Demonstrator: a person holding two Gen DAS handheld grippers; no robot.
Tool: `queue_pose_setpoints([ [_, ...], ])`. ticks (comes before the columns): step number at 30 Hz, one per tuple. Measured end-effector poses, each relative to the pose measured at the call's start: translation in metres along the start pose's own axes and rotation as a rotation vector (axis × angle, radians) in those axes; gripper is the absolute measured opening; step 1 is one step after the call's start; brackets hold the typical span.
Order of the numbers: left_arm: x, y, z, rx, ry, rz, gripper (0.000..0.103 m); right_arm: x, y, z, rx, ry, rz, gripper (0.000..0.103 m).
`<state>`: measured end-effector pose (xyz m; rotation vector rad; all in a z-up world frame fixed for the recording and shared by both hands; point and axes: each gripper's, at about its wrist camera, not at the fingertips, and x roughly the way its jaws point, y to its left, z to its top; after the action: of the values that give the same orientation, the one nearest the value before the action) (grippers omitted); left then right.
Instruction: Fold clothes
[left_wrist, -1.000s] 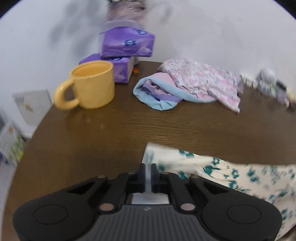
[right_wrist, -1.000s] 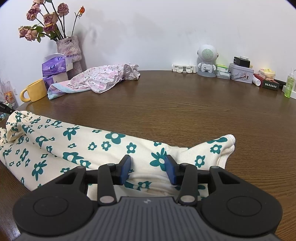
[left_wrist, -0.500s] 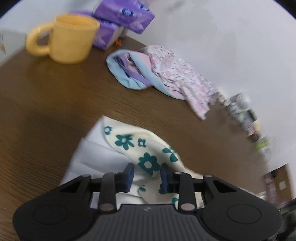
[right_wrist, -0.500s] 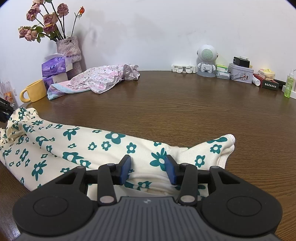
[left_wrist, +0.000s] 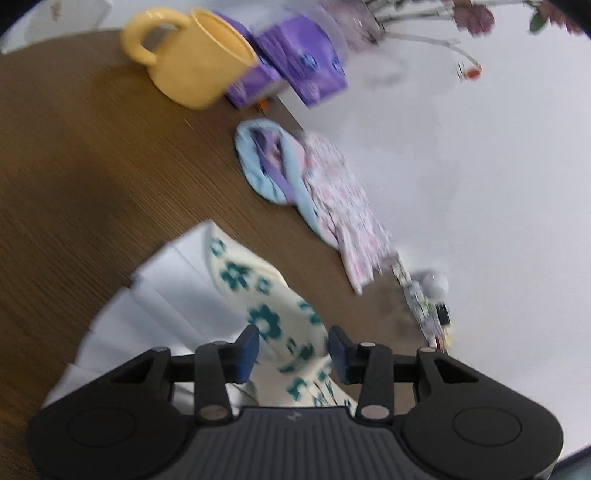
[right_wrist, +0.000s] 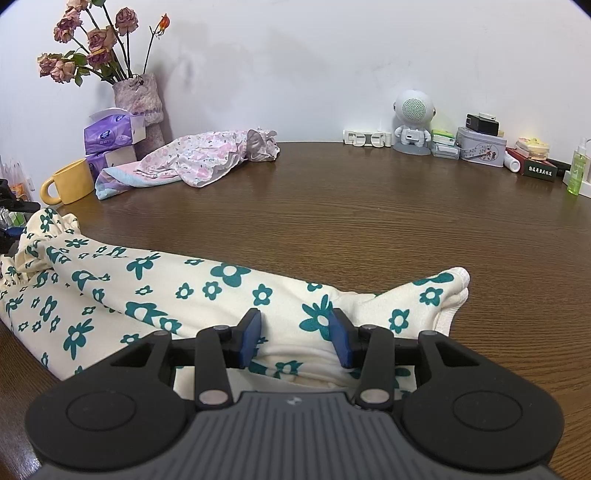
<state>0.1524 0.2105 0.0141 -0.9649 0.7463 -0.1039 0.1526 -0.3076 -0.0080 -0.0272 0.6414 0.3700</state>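
Note:
Cream trousers with teal flowers (right_wrist: 221, 288) lie in a long band across the near side of the brown table (right_wrist: 369, 221). My right gripper (right_wrist: 295, 341) rests over the leg end, its blue pads apart and the cloth lying between them without being squeezed. In the left wrist view the waist end (left_wrist: 266, 317) shows its white inside. My left gripper (left_wrist: 293, 350) is rolled to one side above it. Its jaws are opening, and the fabric sits loose in the gap.
A yellow mug (right_wrist: 70, 181) and purple tissue packs (right_wrist: 110, 133) stand at the far left beside a vase of dried roses (right_wrist: 140, 107). A pink floral garment (right_wrist: 207, 155) lies next to them. A small speaker figure (right_wrist: 412, 122), tins and a green bottle (right_wrist: 578, 170) line the back right.
The left gripper has opened and let go of the trousers' edge, rolled sideways and sunk a little. The waist end now lies on the table. The right gripper has not moved.

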Motion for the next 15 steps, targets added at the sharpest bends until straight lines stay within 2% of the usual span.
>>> queue_pose_setpoints([
  [2, 0.013, -0.006, -0.001, 0.035, 0.025, 0.013, 0.037, 0.000, 0.000, 0.000, 0.000, -0.001, -0.001, 0.041],
  [3, 0.018, -0.009, -0.002, 0.063, 0.034, 0.013, 0.022, -0.001, 0.000, 0.000, 0.000, -0.002, -0.001, 0.041],
  [4, 0.023, -0.013, -0.004, 0.093, 0.038, 0.013, 0.000, -0.001, 0.000, 0.000, 0.001, -0.003, -0.002, 0.041],
  [8, 0.014, -0.036, -0.013, 0.279, -0.030, 0.083, 0.003, -0.001, 0.000, -0.001, 0.000, -0.005, 0.001, 0.041],
  [10, -0.002, -0.044, -0.017, 0.326, -0.068, 0.115, 0.003, -0.001, 0.000, -0.001, -0.003, -0.003, 0.001, 0.041],
  [13, -0.026, -0.051, -0.029, 0.419, -0.133, 0.225, 0.002, -0.001, 0.000, 0.000, -0.008, -0.001, -0.001, 0.041],
  [15, -0.032, -0.050, -0.037, 0.466, -0.142, 0.299, 0.000, -0.001, 0.000, -0.001, -0.008, -0.002, -0.001, 0.041],
])
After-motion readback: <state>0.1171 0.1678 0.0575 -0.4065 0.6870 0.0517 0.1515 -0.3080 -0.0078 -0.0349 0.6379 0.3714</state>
